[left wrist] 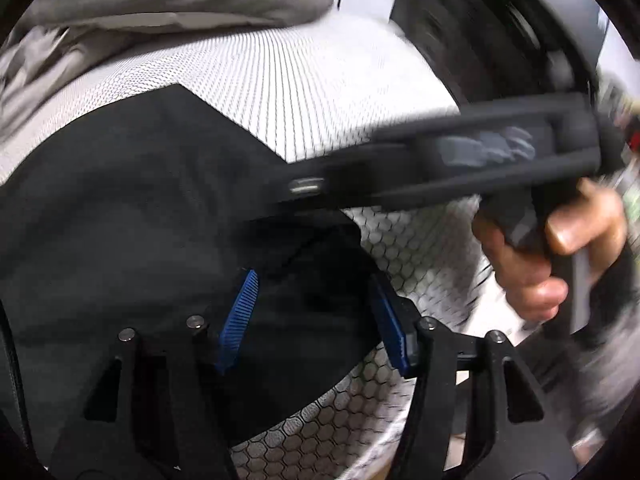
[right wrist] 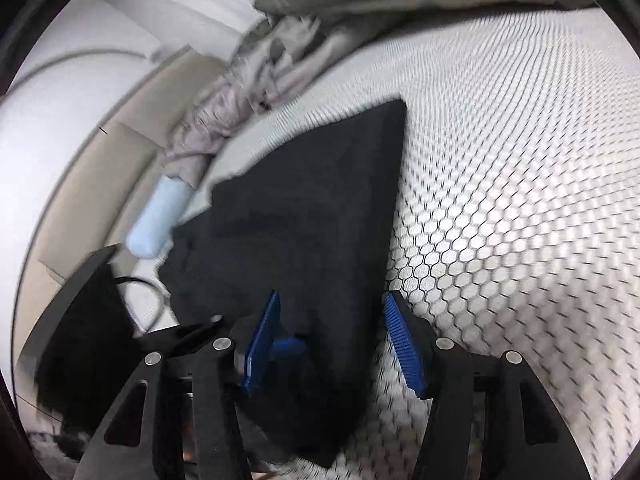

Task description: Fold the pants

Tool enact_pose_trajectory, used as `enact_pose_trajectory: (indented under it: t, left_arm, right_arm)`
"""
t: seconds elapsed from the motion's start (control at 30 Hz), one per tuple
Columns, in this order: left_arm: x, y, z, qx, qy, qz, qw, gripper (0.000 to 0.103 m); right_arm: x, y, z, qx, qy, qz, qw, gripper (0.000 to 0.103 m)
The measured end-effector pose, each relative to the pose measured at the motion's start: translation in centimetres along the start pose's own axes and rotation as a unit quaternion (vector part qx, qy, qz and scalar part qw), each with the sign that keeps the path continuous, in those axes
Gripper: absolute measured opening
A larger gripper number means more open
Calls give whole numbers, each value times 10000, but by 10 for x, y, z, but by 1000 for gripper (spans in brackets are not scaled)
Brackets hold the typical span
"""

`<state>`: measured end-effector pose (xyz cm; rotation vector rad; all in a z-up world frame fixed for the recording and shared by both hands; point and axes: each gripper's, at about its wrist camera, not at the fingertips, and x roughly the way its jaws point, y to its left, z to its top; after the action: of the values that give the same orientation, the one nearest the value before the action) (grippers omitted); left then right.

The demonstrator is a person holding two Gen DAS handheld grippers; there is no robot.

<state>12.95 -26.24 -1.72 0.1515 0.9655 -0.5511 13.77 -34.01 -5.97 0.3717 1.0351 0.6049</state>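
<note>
Black pants (right wrist: 304,216) flat on honeycomb surface (right wrist: 500,200), left tongs (left wrist: 312,320) and right tongs (right wrist: 336,344) spread over them, seemingly not gripping, grey cloth (left wrist: 160,4) beyond.

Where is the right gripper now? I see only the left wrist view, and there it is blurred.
Observer: The right gripper is open, its jaws on either side of the black pants.
Operator: Does it pinch the cloth?
Observer: No, the blue pads stand apart; the pants lie between them.
Operator: Is something beside the pants on that side?
Observer: Yes, a light blue roll lies at the pants' far edge, next to crumpled grey fabric.
</note>
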Motion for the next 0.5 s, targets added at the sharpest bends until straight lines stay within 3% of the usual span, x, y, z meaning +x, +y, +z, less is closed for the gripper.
enact_pose_trajectory:
  t: [0.1,0.3,0.5]
  left_arm:
    - [4,0,0,-74,26,-63,9999,57]
    - [10,7,0,-97,11,-330,9994,57]
    - [15,20,10,-221,4,-630,9978,58]
  right_arm:
    - [20,-5,17,-88,248,-221,9994,25]
    - [54,-40,98,304,209,59,9993,22]
    - [102,-58,180,448,-6,-304,9985,18]
